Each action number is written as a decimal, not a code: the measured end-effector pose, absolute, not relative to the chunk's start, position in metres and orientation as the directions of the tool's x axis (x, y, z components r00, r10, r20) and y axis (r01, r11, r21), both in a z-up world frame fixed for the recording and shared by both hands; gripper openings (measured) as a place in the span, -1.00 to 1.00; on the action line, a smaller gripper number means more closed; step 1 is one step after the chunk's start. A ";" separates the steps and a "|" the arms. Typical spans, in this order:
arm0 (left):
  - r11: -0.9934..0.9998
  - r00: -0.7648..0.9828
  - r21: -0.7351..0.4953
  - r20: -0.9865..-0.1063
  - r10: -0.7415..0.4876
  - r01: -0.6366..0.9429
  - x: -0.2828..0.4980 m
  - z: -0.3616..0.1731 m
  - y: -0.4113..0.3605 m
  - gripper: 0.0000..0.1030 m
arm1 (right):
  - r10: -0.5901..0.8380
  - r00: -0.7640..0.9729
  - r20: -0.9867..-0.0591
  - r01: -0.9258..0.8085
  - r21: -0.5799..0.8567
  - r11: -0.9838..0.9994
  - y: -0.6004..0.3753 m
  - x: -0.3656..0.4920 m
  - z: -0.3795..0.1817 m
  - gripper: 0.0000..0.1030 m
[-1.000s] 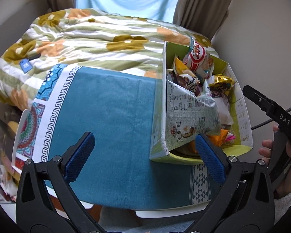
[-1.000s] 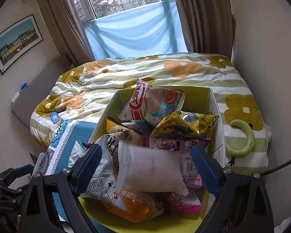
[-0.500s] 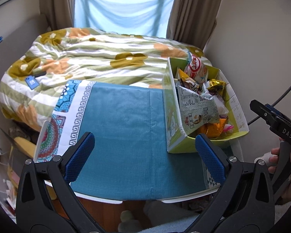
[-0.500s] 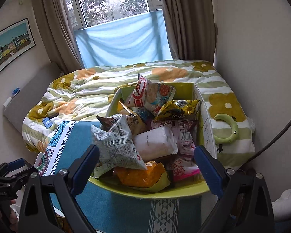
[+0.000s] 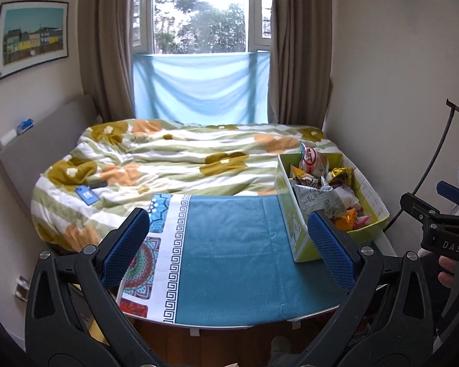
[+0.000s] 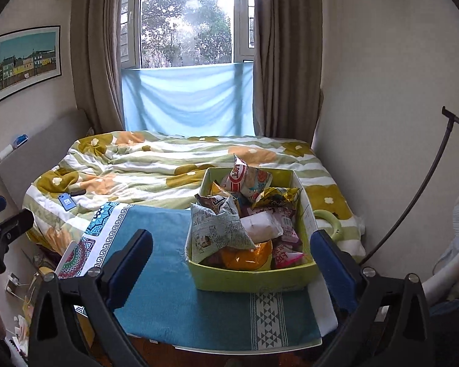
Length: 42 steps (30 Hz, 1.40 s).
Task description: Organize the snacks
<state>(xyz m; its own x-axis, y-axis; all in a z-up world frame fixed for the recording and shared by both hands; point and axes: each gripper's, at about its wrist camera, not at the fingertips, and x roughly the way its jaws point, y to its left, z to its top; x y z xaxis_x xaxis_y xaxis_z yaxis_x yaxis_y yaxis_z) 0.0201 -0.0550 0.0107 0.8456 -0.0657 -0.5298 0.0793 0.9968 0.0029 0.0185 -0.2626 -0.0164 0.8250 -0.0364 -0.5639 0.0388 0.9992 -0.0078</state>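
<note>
On the far left a framed picture (image 6: 27,62) hangs on the wall above a grey headboard (image 6: 39,150), out of the way of the work, and the bed with its one flowered quilt (image 6: 156,165) fills the room up to the window. A single blue tag (image 6: 66,202) lies on the quilt near its left edge. In front of the bed stands one desk under a teal cloth (image 5: 229,244), whose left and middle parts are bare, probably kept free as sorting room. The left gripper (image 5: 229,246) hangs above that bare cloth with its jaws spread wide and nothing between them. To the right, on the desk's right end, sits the one green box (image 6: 254,278), and all the snacks (image 6: 248,214) are heaped inside it, so the organizing looks either finished or not begun; the pictures cannot settle which. I count about eight packets: a red-and-white bag standing at the back, a gold foil one, a newsprint-patterned one in front, a plain white one, an orange one, a brown one and two pink ones, with more possibly buried. The right gripper (image 6: 234,263) hovers in front of the box; its jaws have just been opening to full width and hold nothing.
</note>
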 end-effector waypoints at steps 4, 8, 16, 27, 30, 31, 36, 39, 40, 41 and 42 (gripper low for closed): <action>0.997 0.847 0.000 -0.527 -0.068 0.080 0.007 0.007 -0.051 0.99 | -0.065 0.825 -0.561 0.074 -0.007 0.997 -0.257 0.001 -0.016 0.99; 0.996 0.847 0.000 -0.526 -0.074 0.087 0.000 0.002 -0.054 0.99 | -0.075 0.817 -0.571 0.086 -0.008 0.996 -0.253 -0.010 -0.018 0.99; 0.994 0.850 0.011 -0.519 -0.088 0.109 -0.005 0.002 -0.066 0.99 | -0.075 0.818 -0.570 0.097 0.008 0.995 -0.253 -0.020 -0.017 0.99; 0.993 0.850 0.024 -0.519 -0.083 0.112 -0.006 0.003 -0.072 0.99 | -0.072 0.820 -0.568 0.099 0.015 0.995 -0.254 -0.022 -0.018 0.99; 0.994 0.849 0.023 -0.522 -0.081 0.109 -0.006 0.003 -0.072 0.99 | -0.070 0.820 -0.568 0.097 0.016 0.995 -0.255 -0.024 -0.017 0.99; 0.994 0.849 0.022 -0.522 -0.082 0.109 -0.006 0.003 -0.073 0.99 | -0.070 0.820 -0.569 0.097 0.017 0.995 -0.255 -0.025 -0.017 0.99; 0.994 0.850 0.026 -0.521 -0.079 0.109 -0.007 0.003 -0.074 0.99 | -0.067 0.819 -0.570 0.093 0.017 0.995 -0.256 -0.024 -0.016 0.99; 0.993 0.850 0.026 -0.521 -0.081 0.111 -0.007 0.003 -0.073 0.99 | -0.068 0.819 -0.570 0.095 0.017 0.995 -0.255 -0.024 -0.016 0.99; 0.993 0.850 0.027 -0.521 -0.081 0.111 -0.007 0.003 -0.073 0.99 | -0.066 0.819 -0.570 0.093 0.018 0.995 -0.255 -0.025 -0.016 0.99; 0.993 0.850 0.028 -0.521 -0.080 0.111 -0.008 0.003 -0.074 0.99 | -0.067 0.818 -0.571 0.094 0.017 0.995 -0.255 -0.024 -0.016 0.99; 0.993 0.850 0.029 -0.520 -0.080 0.111 -0.008 0.003 -0.074 0.99 | -0.067 0.818 -0.571 0.093 0.016 0.996 -0.255 -0.025 -0.015 0.99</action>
<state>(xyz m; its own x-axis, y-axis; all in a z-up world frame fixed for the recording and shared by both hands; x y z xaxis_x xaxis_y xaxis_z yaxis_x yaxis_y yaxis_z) -0.0079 -0.0737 0.0031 0.8505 -0.0803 -0.5198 0.1114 0.9934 0.0287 -0.0250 -0.2547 -0.0154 0.8183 -0.0672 -0.5709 0.0931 0.9955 0.0162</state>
